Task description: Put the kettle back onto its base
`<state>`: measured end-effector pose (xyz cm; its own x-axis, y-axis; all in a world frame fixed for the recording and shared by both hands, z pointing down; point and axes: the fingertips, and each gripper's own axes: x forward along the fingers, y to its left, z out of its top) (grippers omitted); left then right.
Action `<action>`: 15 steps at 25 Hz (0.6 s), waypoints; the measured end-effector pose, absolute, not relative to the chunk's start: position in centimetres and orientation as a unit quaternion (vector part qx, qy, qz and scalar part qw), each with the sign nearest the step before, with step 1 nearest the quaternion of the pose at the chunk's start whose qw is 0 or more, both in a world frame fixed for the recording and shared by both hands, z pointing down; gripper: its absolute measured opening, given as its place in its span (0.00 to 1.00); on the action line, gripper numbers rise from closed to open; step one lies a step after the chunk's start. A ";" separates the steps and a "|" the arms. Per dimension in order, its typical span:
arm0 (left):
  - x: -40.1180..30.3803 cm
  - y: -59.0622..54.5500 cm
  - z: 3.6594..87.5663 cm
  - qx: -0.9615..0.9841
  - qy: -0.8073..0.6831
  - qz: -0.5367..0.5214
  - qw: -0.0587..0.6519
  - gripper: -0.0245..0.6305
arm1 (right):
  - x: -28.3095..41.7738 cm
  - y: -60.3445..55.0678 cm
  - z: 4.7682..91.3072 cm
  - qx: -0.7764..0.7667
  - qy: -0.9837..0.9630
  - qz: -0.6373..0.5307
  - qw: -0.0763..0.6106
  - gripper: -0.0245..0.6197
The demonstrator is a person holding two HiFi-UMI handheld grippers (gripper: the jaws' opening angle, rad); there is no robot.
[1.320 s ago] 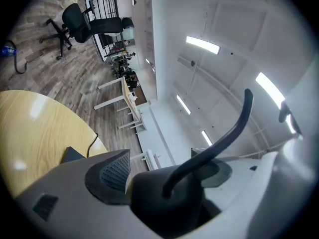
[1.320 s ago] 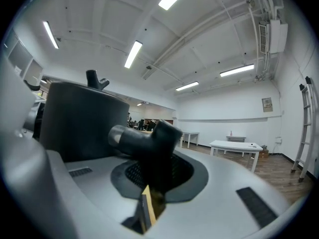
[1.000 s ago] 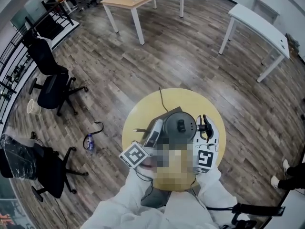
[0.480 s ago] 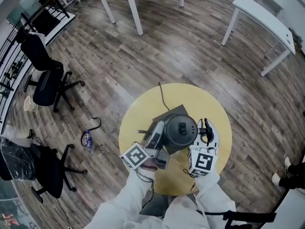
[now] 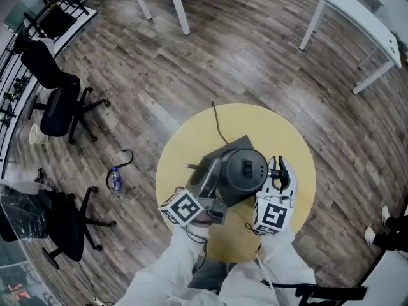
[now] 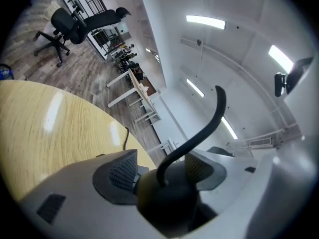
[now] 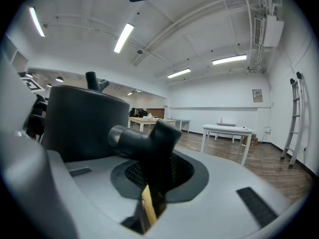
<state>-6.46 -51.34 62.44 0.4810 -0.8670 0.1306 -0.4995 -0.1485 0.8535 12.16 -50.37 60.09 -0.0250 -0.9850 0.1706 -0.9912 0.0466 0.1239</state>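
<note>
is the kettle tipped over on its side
No, the kettle is upright over the yellow table, its lid knob facing up in the head view.

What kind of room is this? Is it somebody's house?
Probably not a house: it looks like an office or lab workroom. There are rolling office chairs, plain white tables standing on a big open wood-plank floor, and long strip lights on the ceiling.

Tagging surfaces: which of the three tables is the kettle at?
The round yellow table right before the person, with the kettle over it. The white table and the wood-topped table are rectangular and stand farther off.
</note>
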 end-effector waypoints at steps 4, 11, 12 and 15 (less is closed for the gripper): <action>-5.9 -51.4 63.0 0.727 -0.461 -0.211 0.462 0.46 | 12.4 -50.7 60.8 0.689 -0.715 0.002 0.121 0.12; -5.6 -51.7 63.2 0.722 -0.448 -0.237 0.472 0.45 | 12.4 -51.1 61.8 0.688 -0.717 0.008 0.115 0.12; -5.7 -51.8 63.2 0.719 -0.450 -0.237 0.474 0.45 | 12.2 -51.2 61.8 0.687 -0.717 0.007 0.113 0.12; -6.0 -52.1 62.8 0.712 -0.450 -0.249 0.477 0.43 | 11.8 -51.4 61.7 0.686 -0.719 0.000 0.113 0.12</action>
<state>-5.95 -52.08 62.78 0.4702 -0.8794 0.0749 -0.4038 -0.1389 0.9042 11.77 -51.36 61.75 -0.0339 -0.9861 0.1630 -0.9862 0.0595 0.1547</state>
